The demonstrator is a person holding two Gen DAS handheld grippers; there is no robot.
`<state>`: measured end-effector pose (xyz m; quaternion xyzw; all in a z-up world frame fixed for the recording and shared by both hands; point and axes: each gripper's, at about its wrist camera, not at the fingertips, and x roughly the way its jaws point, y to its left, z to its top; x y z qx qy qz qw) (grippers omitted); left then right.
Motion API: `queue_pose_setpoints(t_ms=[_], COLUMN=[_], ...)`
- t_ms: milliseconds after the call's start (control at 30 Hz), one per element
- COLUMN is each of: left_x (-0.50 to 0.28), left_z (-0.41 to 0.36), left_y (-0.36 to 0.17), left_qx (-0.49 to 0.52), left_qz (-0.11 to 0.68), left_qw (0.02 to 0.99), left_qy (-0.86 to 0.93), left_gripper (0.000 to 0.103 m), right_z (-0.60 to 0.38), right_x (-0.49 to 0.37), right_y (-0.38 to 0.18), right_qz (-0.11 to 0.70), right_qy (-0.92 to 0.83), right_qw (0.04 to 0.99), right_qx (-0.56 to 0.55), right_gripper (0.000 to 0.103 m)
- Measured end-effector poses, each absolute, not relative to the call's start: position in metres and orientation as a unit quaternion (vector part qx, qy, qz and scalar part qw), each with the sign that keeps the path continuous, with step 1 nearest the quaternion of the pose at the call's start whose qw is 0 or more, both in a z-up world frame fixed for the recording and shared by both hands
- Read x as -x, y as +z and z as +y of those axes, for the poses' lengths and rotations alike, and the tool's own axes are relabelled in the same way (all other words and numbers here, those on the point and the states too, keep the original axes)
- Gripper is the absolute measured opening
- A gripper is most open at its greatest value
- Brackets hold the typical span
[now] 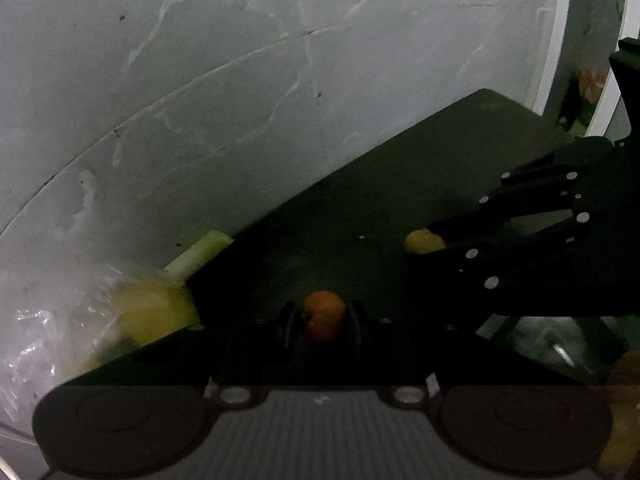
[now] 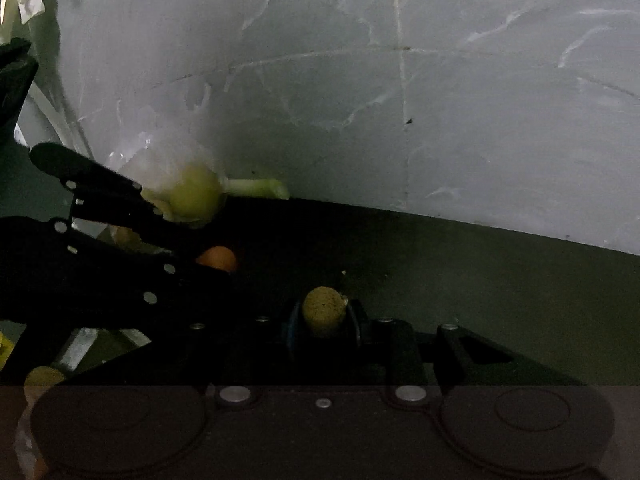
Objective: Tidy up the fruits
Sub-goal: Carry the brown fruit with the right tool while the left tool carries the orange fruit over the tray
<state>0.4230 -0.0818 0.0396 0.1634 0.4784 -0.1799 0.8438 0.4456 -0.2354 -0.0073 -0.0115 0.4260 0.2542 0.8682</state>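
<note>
Left gripper (image 1: 324,316) clamps an orange fruit (image 1: 323,314); right gripper (image 2: 325,318) clamps a yellow-green fruit (image 2: 324,310).

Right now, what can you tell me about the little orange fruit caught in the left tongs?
The orange fruit is small, round and smooth, a dull orange, with a dark speck on its left side. It sits pinched between the two black fingers of the left tongs, which press on its left and right sides. It is held over a dark table; whether it touches the table cannot be told. In the right camera it peeks out behind the tongs. The blur hides finer detail.
</note>
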Motion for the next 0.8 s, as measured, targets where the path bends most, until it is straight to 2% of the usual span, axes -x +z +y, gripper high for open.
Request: queue_pose_setpoints(t_ms=[800], left_x=[-0.384], left_z=[-0.101], left_y=[0.036], left_qx=[-0.137], left_qz=[0.479], left_qw=[0.834], left_qy=[-0.236], left_gripper=[0.029], right_z=[-0.277], right_x=[-0.366], right_y=[0.016], right_qz=[0.429], right_qy=[0.156], right_qw=[0.889], right_qx=[-0.030], right_gripper=[0.027])
